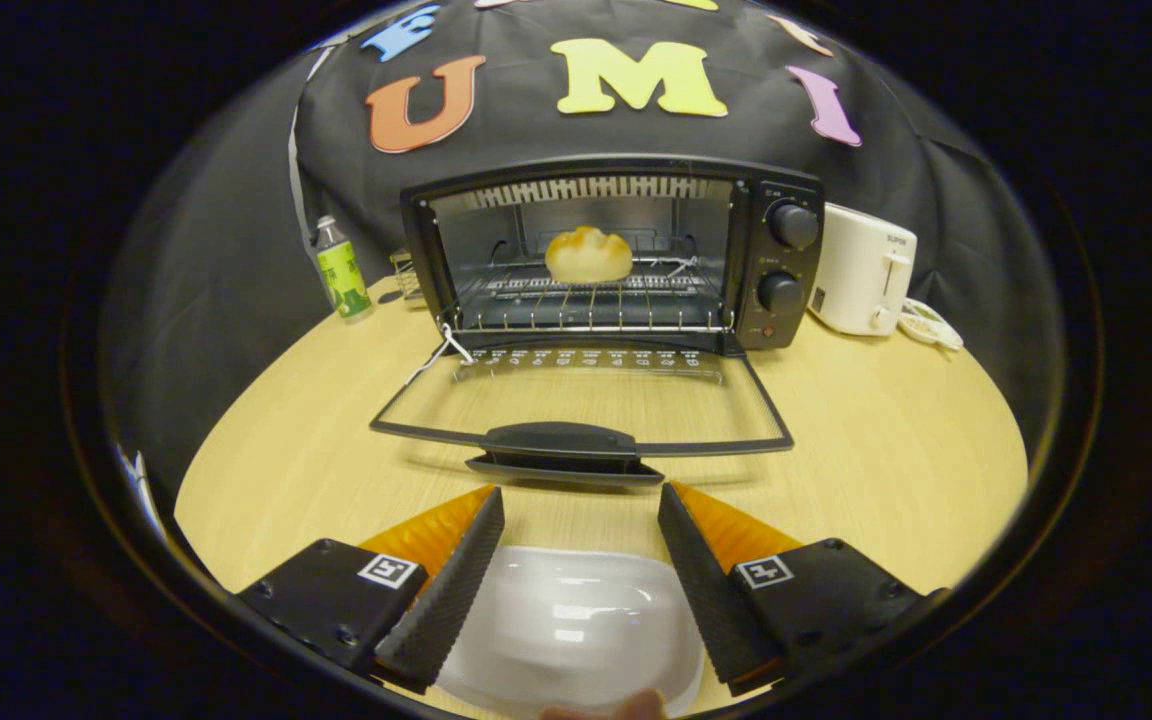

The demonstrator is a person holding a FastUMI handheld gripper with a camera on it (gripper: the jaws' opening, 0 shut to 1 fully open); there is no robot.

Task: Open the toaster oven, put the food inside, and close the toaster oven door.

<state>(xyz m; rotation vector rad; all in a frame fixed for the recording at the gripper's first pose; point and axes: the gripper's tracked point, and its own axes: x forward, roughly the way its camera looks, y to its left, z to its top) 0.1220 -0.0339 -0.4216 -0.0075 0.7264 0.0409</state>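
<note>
already the bun (588,255) sits on the rack inside the toaster oven (616,255), so the gripper (581,540) hangs wide and empty over the white plate (576,625), facing the lowered door (581,405), presumably to lift it shut.

I can read one word: "SUPOR" on the top front of the white toaster (862,268). The bottle (342,270) label, the print beside the oven (612,255) knobs and along its door (581,398) are too small for me.
</note>
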